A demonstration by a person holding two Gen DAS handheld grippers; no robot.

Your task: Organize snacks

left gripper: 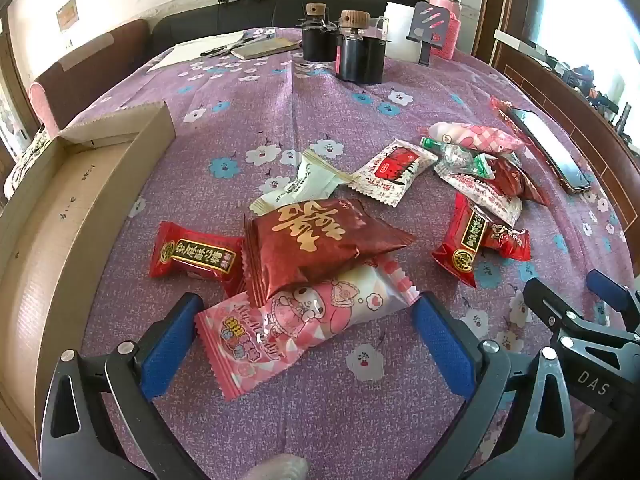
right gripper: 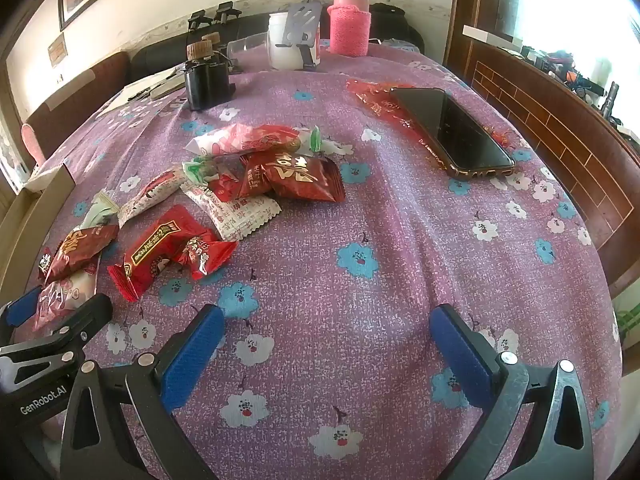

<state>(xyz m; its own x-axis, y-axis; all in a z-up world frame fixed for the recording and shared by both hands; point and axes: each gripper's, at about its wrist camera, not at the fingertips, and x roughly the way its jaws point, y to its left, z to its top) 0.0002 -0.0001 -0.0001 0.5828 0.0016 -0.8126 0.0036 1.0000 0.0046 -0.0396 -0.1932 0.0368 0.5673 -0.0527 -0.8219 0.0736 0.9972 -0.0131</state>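
Several wrapped snacks lie scattered on the purple flowered tablecloth (left gripper: 320, 112). My left gripper (left gripper: 308, 340) is open, its blue pads on either side of a pink My Melody packet (left gripper: 304, 316). A dark red packet with gold characters (left gripper: 320, 240) rests on that packet's far end. A small red candy (left gripper: 196, 256) lies to the left. An open cardboard box (left gripper: 60, 220) stands at the left. My right gripper (right gripper: 328, 348) is open and empty above bare cloth; it also shows in the left wrist view (left gripper: 580, 300). More snacks (right gripper: 256, 176) lie to its upper left.
A phone (right gripper: 452, 128) lies on a red wrapper at the right. Two black holders with bottles (left gripper: 344, 48), a white container (right gripper: 284, 44), a phone stand and a pink flask (right gripper: 350, 20) stand at the far edge. Papers and scissors (left gripper: 240, 46) lie far left.
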